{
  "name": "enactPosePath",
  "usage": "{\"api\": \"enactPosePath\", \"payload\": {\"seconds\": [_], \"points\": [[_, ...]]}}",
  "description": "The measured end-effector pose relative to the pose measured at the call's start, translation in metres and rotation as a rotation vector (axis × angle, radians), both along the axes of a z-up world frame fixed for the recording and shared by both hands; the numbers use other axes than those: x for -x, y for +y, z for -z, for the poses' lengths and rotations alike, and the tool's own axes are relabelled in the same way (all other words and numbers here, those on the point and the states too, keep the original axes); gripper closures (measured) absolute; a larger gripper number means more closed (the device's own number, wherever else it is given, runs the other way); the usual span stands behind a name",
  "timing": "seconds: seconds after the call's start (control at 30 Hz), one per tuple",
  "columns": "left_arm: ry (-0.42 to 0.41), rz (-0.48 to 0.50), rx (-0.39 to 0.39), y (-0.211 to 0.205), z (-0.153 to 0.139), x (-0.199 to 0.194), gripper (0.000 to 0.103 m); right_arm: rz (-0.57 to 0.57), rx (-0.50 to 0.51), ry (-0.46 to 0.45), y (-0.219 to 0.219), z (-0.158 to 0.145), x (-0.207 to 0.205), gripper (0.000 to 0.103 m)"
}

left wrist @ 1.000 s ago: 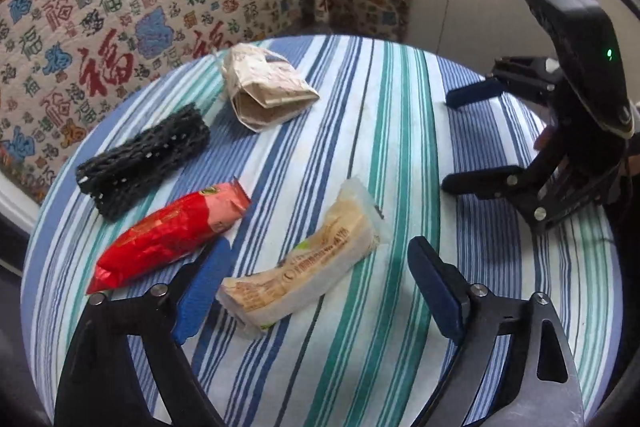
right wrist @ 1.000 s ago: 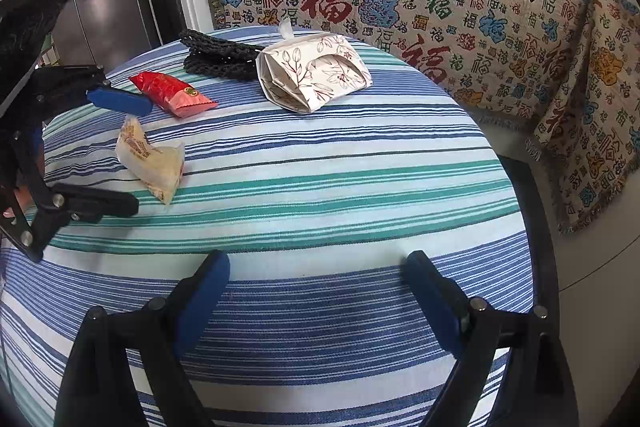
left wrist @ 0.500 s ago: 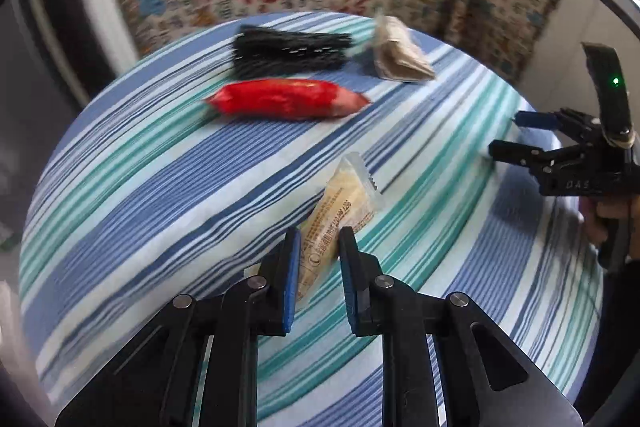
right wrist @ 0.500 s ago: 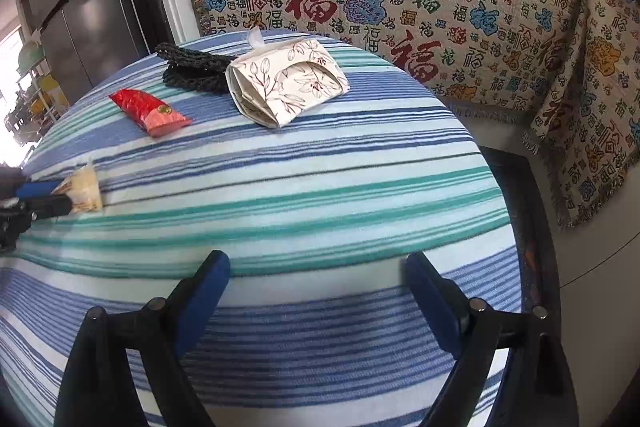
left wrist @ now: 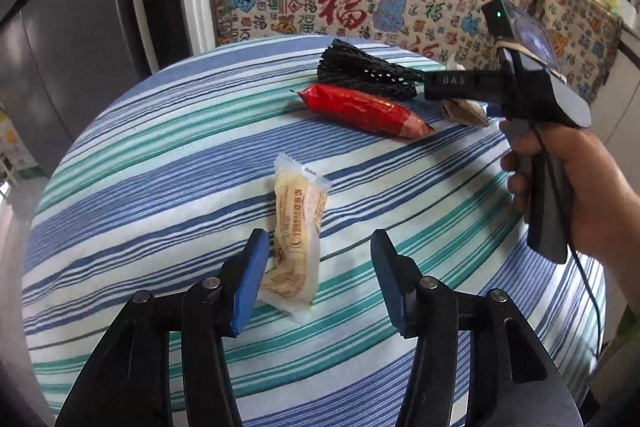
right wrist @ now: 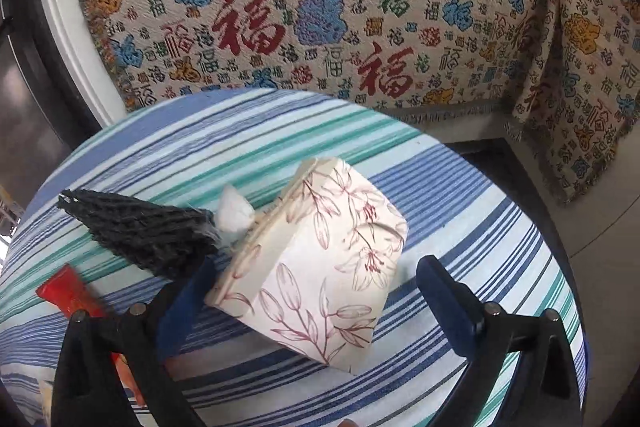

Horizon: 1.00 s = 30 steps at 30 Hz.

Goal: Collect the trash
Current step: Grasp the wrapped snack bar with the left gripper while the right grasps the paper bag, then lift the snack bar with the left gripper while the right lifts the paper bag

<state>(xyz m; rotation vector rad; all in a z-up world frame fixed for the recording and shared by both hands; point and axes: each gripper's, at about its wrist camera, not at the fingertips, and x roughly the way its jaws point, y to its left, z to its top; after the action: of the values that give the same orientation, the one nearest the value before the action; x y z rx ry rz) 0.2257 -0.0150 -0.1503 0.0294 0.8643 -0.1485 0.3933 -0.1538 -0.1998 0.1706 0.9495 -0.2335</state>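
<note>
A beige snack wrapper (left wrist: 298,227) lies on the striped tablecloth (left wrist: 160,167) between the fingers of my left gripper (left wrist: 316,279). The jaws are opening; the wrapper's near end rests beside the left pad and is clear of the right one. Farther back lie a red wrapper (left wrist: 360,111) and a black foam net (left wrist: 364,75). My right gripper (right wrist: 320,291) stands wide open astride a floral tissue box (right wrist: 320,259), with a gap at the right pad. The net (right wrist: 148,231) and the box hide its left fingertip. The red wrapper (right wrist: 68,295) shows at lower left.
A hand (left wrist: 580,187) holds the right gripper's handle over the table's right side. A patterned throw (right wrist: 320,27) covers the seat behind the round table. Dark cabinet doors (left wrist: 60,47) stand to the left. The table edge (right wrist: 552,267) drops off close to the box's right.
My left jaws, nearly shut around the beige wrapper's end half a second ago, have spread apart and the view has rolled. My right gripper moved from the near table edge over the tissue box.
</note>
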Motion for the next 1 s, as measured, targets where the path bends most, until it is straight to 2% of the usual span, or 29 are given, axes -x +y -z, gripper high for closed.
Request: {"api": "enactPosePath", "payload": {"seconds": [0.03,0.07,0.27,0.53,0.63,0.7,0.77,0.83,0.9,0.93,1.0], "points": [[-0.009,-0.005,-0.007,0.000,-0.001,0.001,0.046,0.008,0.033,-0.016,0.000,-0.001,0.005,0.030],[-0.015,-0.007,-0.011,0.001,-0.003,0.000,0.045,-0.001,0.058,-0.026,0.001,-0.002,0.010,0.033],[-0.038,-0.024,-0.027,0.002,-0.008,0.002,0.045,-0.139,0.059,-0.045,-0.001,0.000,0.039,0.034],[-0.044,-0.026,-0.059,0.001,-0.007,0.003,0.043,-0.332,0.076,-0.034,-0.006,-0.002,0.098,0.034],[-0.026,0.042,-0.028,0.004,-0.011,-0.001,0.027,-0.433,0.069,-0.041,-0.006,-0.003,0.125,0.034],[-0.024,0.112,0.021,0.010,-0.015,-0.001,0.012,-0.525,0.057,-0.044,-0.004,-0.004,0.146,0.034],[-0.032,0.187,0.086,0.017,-0.018,0.002,0.008,-0.610,0.055,-0.045,-0.003,-0.005,0.166,0.032],[-0.022,0.245,0.117,0.018,-0.016,0.004,0.003,-0.645,0.054,-0.045,-0.004,-0.005,0.179,0.031],[0.010,0.284,0.101,0.009,-0.007,0.004,0.003,-0.645,0.054,-0.045,-0.008,-0.005,0.185,0.029],[0.026,0.308,0.066,0.002,-0.002,0.004,0.003,-0.638,0.051,-0.040,-0.010,-0.004,0.187,0.021],[0.016,0.347,-0.074,-0.017,0.006,0.008,0.003,-0.637,0.052,-0.020,-0.014,-0.004,0.189,0.016]]}}
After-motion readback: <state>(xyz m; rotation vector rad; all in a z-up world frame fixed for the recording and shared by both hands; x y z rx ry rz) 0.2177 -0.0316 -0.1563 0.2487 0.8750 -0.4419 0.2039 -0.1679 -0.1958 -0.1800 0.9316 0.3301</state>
